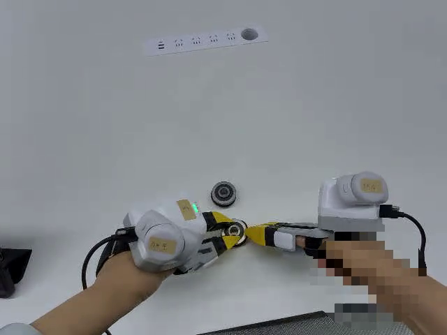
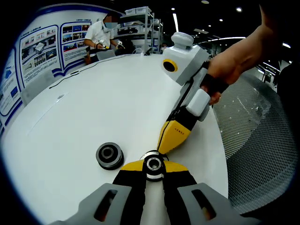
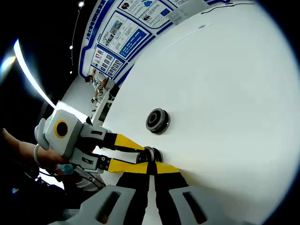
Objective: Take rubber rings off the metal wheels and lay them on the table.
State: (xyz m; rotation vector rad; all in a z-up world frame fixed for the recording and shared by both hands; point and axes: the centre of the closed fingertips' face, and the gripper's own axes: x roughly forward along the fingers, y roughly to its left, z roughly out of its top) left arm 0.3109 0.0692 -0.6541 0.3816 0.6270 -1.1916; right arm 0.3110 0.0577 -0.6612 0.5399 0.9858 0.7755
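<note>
A small metal wheel (image 1: 237, 229) with a dark rubber ring is held just above the white table (image 1: 293, 118). My left gripper (image 1: 233, 232) is shut on it from the left; its yellow jaws clamp the wheel (image 2: 153, 165) on both sides. My right gripper (image 1: 253, 233) comes in from the right, jaws pressed together, tips pinching the ring at the wheel's rim (image 3: 149, 154). A second wheel (image 1: 223, 194) with a black rubber ring lies flat on the table just beyond; it also shows in the left gripper view (image 2: 109, 155) and the right gripper view (image 3: 157, 120).
A white power strip (image 1: 206, 40) lies at the far side of the table. A dark object (image 1: 12, 269) sits at the left edge. A mesh surface (image 1: 279, 326) borders the near edge. A person (image 2: 101, 35) stands far off behind the table.
</note>
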